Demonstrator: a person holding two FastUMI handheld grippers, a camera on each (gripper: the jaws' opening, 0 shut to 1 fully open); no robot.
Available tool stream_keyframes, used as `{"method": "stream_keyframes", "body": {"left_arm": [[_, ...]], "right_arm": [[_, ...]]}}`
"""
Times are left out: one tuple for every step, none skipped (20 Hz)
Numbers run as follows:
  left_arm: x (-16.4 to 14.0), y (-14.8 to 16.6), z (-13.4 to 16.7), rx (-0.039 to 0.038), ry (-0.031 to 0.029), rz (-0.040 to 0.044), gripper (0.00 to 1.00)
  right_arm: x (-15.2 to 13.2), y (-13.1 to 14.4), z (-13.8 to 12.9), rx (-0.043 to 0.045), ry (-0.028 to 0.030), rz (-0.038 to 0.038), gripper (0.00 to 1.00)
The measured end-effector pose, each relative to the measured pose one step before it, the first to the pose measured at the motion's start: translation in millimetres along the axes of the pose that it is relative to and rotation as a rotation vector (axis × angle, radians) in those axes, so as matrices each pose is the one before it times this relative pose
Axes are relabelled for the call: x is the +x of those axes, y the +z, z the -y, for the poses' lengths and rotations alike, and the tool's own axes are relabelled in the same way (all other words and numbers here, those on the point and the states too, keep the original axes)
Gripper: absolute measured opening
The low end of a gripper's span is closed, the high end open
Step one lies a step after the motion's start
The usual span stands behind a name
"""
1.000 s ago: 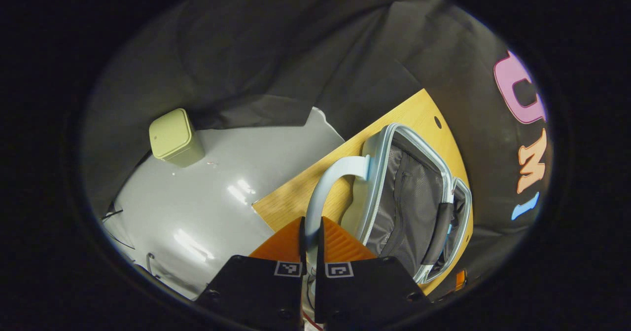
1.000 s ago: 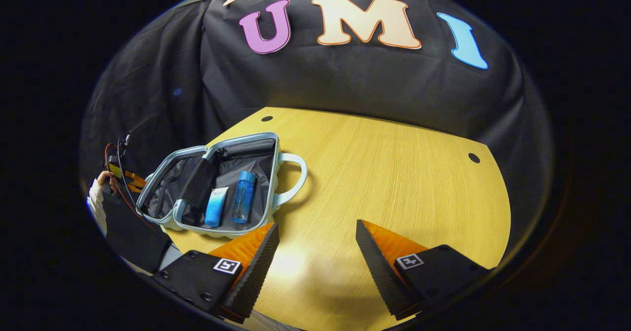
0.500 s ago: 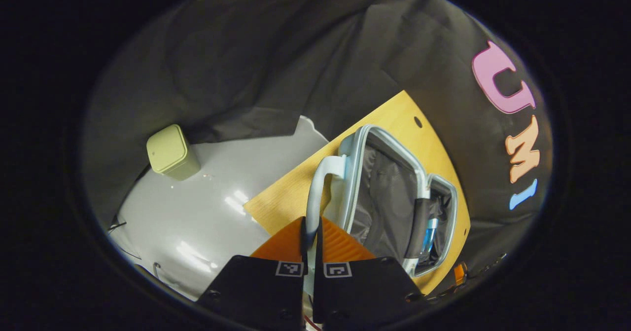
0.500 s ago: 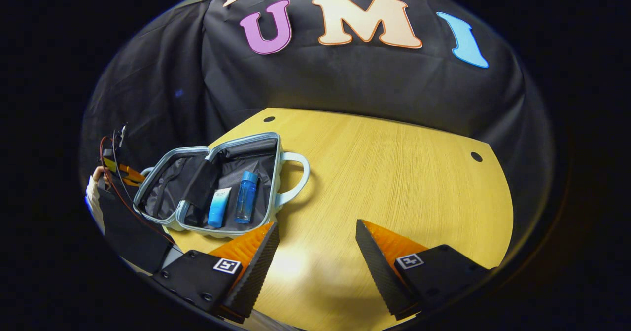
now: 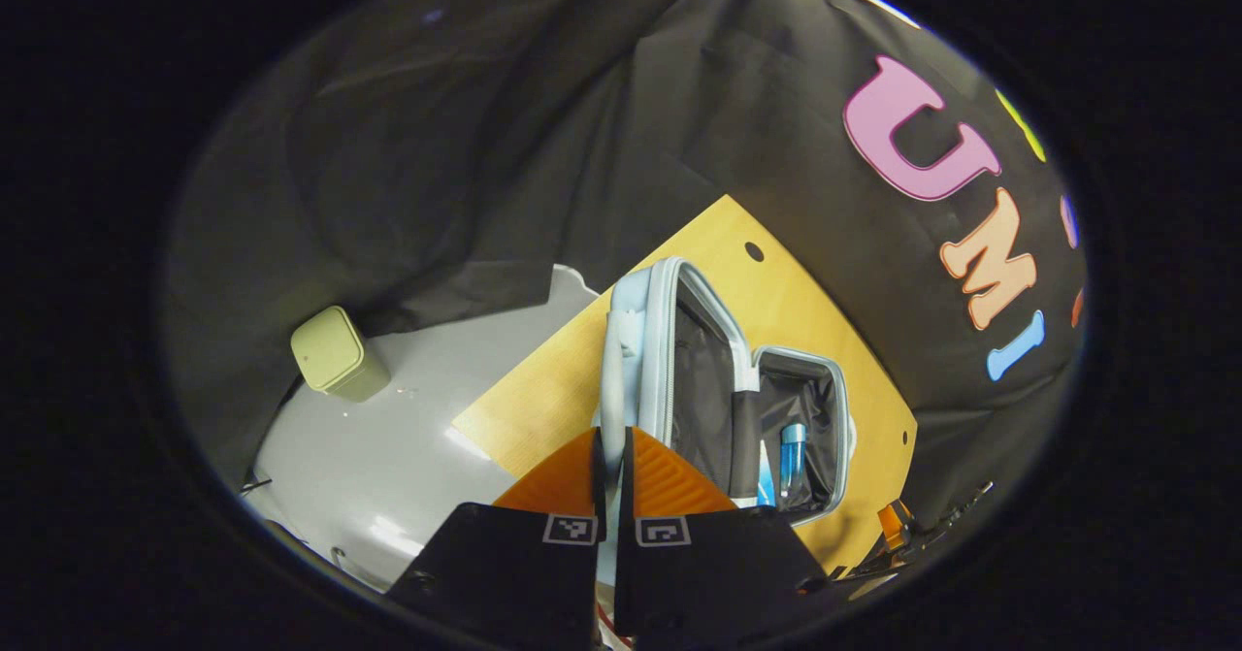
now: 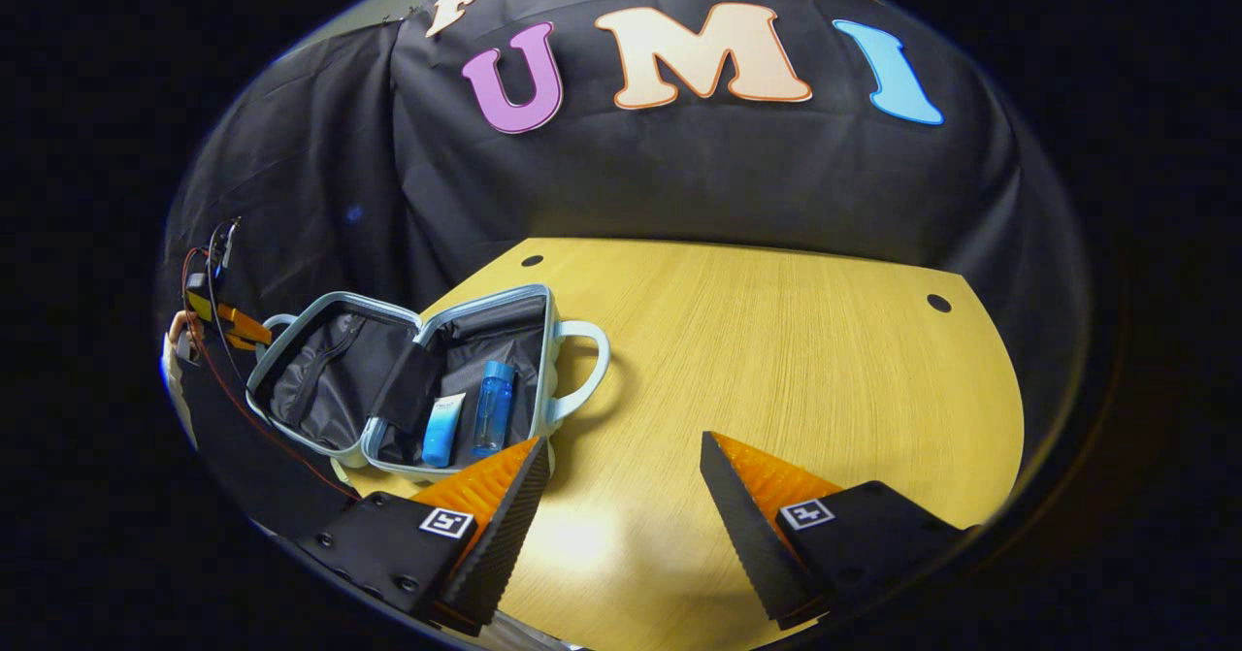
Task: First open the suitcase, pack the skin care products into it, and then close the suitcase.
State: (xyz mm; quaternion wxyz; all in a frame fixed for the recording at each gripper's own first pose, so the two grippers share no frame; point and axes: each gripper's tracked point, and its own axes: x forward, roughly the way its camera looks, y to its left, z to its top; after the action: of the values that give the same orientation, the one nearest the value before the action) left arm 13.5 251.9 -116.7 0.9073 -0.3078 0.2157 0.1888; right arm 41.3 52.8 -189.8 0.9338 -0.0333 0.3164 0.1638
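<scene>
The left gripper view sits close at the suitcase (image 5: 723, 389) lid's handle, looking along the lid edge across the surface (image 5: 543, 399) corner, with the floor (image 5: 388, 438) and bin (image 5: 335, 352) beyond. The right gripper view hangs above the near surface (image 6: 776, 360), facing the booth wall, the suitcase (image 6: 417, 379) at its left. Both share the open suitcase and surface.

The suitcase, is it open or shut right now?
Open. In the right gripper view the suitcase shows both lined halves, with a blue bottle and tube inside. The left gripper pinches the lid's handle, lid raised partway.
</scene>
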Motion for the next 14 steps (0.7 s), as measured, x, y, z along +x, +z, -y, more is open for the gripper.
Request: {"method": "stream_keyframes", "body": {"left_arm": [[-5.89,2.97,10.47,0.00241,-0.00607,0.00703,0.00],[-6.62,1.31,9.18,0.00512,-0.00493,0.01085,0.00],[-5.86,2.06,10.00,0.00652,-0.00269,0.01114,0.00],[-4.94,-0.74,11.47,0.01442,-0.00467,0.00670,0.00],[-4.91,1.12,11.46,0.01821,-0.00098,0.00730,0.00],[-3.22,-0.17,10.16,0.02113,0.00122,0.00664,0.00],[-4.63,0.97,9.40,0.02189,0.00171,0.00862,0.00],[-3.99,0.81,11.78,0.01733,0.00037,0.00525,0.00],[-3.57,1.53,10.73,0.01554,0.00016,0.00961,0.00],[-1.67,-0.74,12.14,0.01494,-0.00096,0.00357,0.01],[-2.84,-0.09,11.79,0.01459,-0.00304,0.00242,0.00],[-2.84,-1.41,12.12,0.02242,-0.00580,0.00253,0.01],[-1.28,-0.51,11.60,0.02335,-0.00586,-0.00017,0.01],[-1.63,0.60,13.13,0.02101,-0.00768,0.00518,0.01]], "right_arm": [[-0.55,0.37,3.13,0.00807,0.00008,0.00767,0.94],[-1.39,0.85,3.51,0.01001,0.00154,0.00757,0.98],[-1.41,-1.20,4.77,0.00924,-0.00065,0.00605,0.98],[-1.81,0.24,5.49,0.00835,-0.00366,0.00732,0.98],[-2.00,2.69,5.71,0.00998,-0.00083,0.00907,0.98],[-3.19,2.89,4.79,0.01134,0.00028,0.01157,0.98],[-2.67,3.46,7.67,0.01166,-0.00371,0.01404,0.98],[-1.92,2.98,6.17,0.00695,-0.00537,0.01193,0.98],[-0.51,3.06,7.64,0.00577,-0.00818,0.01311,0.94],[-0.66,2.36,6.56,0.00446,-0.00426,0.00919,0.98],[-1.20,0.83,4.36,0.00711,-0.00165,0.00850,0.98],[-0.23,1.52,4.64,0.00683,0.00095,0.00670,0.94],[-1.43,-0.07,3.12,0.00449,0.00255,0.00445,0.94],[-0.90,-0.24,2.55,0.00133,0.00247,0.00289,0.94]]}}
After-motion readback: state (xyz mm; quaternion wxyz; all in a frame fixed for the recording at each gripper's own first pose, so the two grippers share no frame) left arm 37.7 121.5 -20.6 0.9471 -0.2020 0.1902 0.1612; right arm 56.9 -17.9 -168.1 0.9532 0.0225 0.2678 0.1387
